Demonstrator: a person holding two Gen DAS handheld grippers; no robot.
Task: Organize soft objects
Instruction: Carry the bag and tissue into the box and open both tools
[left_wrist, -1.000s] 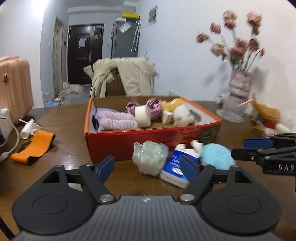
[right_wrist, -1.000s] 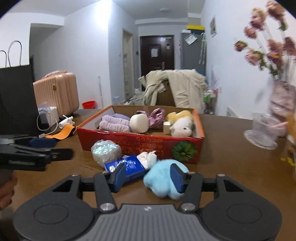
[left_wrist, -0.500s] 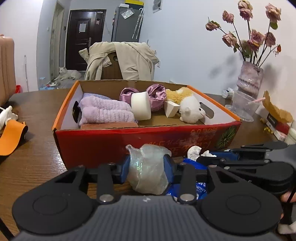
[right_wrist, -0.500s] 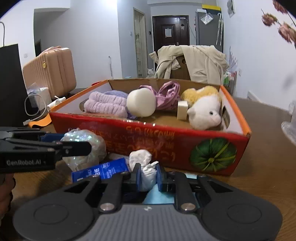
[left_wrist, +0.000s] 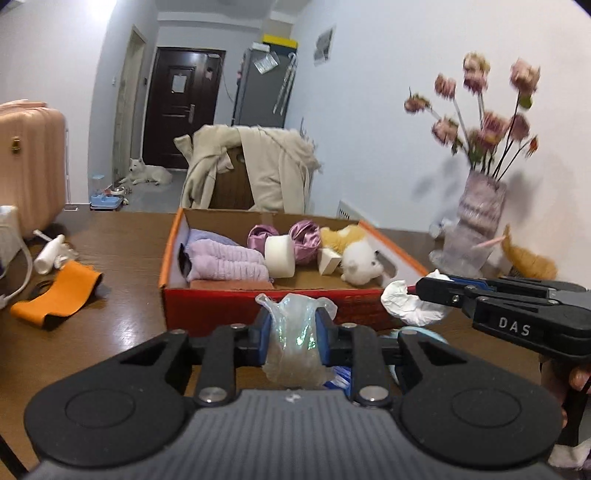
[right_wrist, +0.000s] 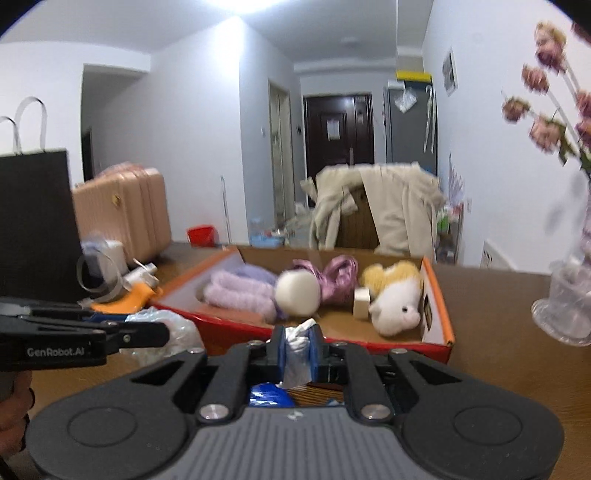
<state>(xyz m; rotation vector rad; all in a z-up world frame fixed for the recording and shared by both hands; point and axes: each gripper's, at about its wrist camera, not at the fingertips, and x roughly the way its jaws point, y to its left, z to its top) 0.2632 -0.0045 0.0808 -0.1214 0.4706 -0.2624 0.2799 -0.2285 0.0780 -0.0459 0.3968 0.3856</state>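
The left gripper (left_wrist: 293, 334) has its blue pads pressed on a crumpled clear plastic bag (left_wrist: 293, 341), and the jaws are closing tighter on it as we look; the bag bulges out above and below the pads, lifted clear of the table (left_wrist: 122, 258). Beside it, the right gripper (right_wrist: 297, 350) is clenched on a white crumpled wad (right_wrist: 297, 352), its jaws closing that last bit, the wad squeezed thin between the pads with a tuft poking up on top. From the left wrist view that same wad hangs off the tip of the right gripper, just off to the right of the left one.

Straight ahead of both tools sits the red cardboard box (left_wrist: 221, 306), open at the top. Inside, from the left: folded lilac fuzzy cloth (left_wrist: 225, 260), a white round puff (left_wrist: 280, 256), shiny purple fabric (left_wrist: 304, 240), a small cream block (left_wrist: 328, 260) and a white and yellow plush toy (left_wrist: 360, 258) lying against the right wall.

Under the grippers, down on the table, a blue packet (right_wrist: 267, 395) and a light blue plush (left_wrist: 421, 334) peek out, mostly hidden by the tools.

Further left of the left gripper lies an orange band (left_wrist: 55, 295). Off to the right, a vase of pink flowers (left_wrist: 480, 214) stands well apart.
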